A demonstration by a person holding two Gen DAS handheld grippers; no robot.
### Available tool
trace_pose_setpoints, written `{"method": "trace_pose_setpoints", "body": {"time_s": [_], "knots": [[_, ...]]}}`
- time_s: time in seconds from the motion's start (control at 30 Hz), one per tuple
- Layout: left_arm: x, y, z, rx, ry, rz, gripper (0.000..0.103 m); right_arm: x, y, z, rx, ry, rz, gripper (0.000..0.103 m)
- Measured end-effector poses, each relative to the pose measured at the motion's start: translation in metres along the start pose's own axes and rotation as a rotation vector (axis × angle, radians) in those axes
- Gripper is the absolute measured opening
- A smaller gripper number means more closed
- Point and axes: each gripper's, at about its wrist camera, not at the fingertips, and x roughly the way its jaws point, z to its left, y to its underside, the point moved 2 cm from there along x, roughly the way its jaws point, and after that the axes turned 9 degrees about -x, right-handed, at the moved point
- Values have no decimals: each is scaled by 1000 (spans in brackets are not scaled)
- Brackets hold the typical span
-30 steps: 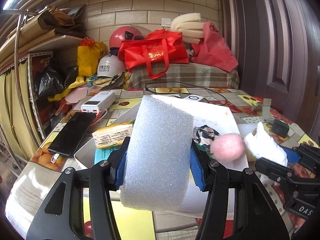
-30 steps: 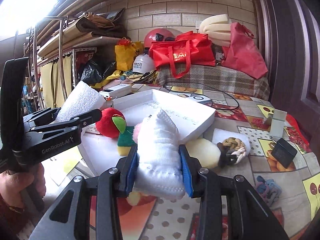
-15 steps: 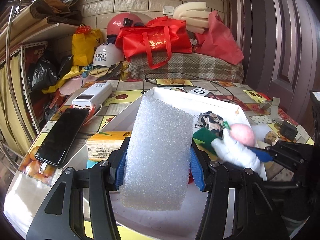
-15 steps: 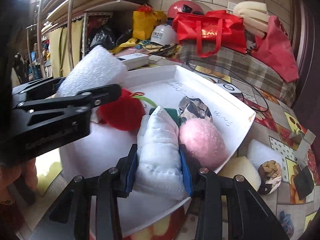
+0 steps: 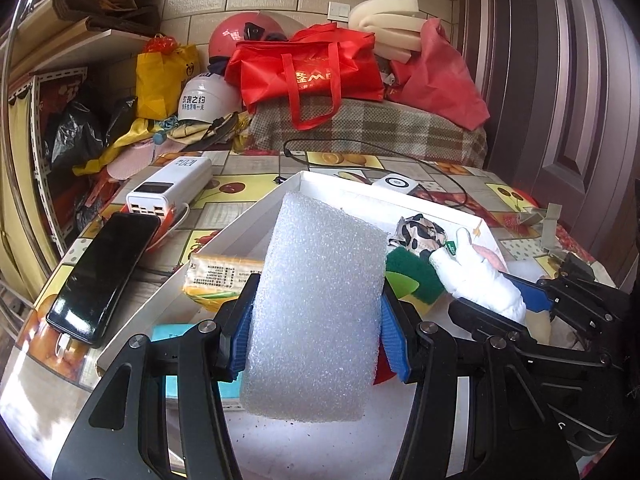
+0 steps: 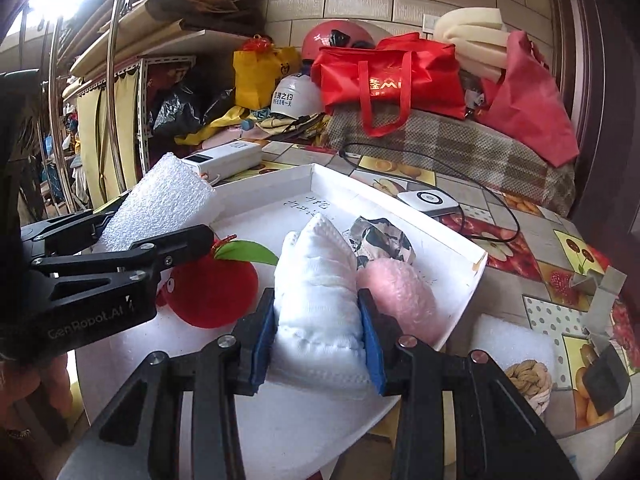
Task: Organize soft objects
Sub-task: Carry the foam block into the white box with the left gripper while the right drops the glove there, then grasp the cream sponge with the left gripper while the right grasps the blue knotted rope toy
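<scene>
White tray (image 6: 478,264): left fingers (image 5: 244,328) grip foam block (image 5: 316,304), right fingers (image 6: 262,332) grip mask (image 6: 316,300)

The left hand-held gripper (image 5: 316,336) is showing matte black angular arms, silver screws at the joints and 2 ribbed blue pads (image 5: 242,336); white "GenRobot.AI" lettering is running along its side. The right hand-held gripper (image 6: 318,336) is showing the same black build, blue pads (image 6: 264,334) and silver screws

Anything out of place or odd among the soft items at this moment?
Nothing looks damaged or spilled. One oddity: a yellow printed packet lies in the white tray beside the green sponge and red plush apple. A white foam piece and knotted rope ball sit outside it.
</scene>
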Motion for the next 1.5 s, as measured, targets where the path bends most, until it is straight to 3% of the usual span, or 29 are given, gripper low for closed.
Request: {"method": "trace_pose_setpoints", "body": {"time_s": [0.13,0.17,0.2,0.23,0.27,0.43,0.5,0.87,1.03,1.1,1.2,1.33,1.47,1.5], "knots": [[-3,-2,3,-13,-16,-22,59,-1,-1,-3,11,-4,-11,41],[-6,-2,4,-20,-32,-39,71,-2,0,-3,9,-3,-16,46],[-10,-2,6,-29,-47,-61,89,-3,0,-2,6,-3,-22,61],[-14,-2,7,-37,-56,-84,96,-4,-1,-2,2,0,-25,73],[-18,-2,9,-43,-61,-108,103,-4,-1,0,-2,8,-26,93],[-27,-1,9,-36,-83,-159,103,-7,-2,2,-18,28,-41,95],[-28,-1,9,-34,-84,-165,103,-7,-2,1,-15,31,-45,103],[-35,2,11,-53,-101,-196,103,-18,-2,0,-8,71,-97,103],[-57,9,7,-43,-65,-266,103,-47,6,-11,64,200,-207,103],[-61,13,1,-27,-24,-257,103,-65,16,-18,109,242,-257,103],[-61,18,-15,20,24,-222,103,-88,33,-32,149,256,-260,103],[-67,26,-39,111,55,-232,103,-114,60,-65,210,362,-195,103],[-72,35,-58,151,156,-198,103,-142,89,-109,265,395,-184,103],[-72,37,-62,155,186,-181,103,-145,97,-119,275,366,-169,103]]}}
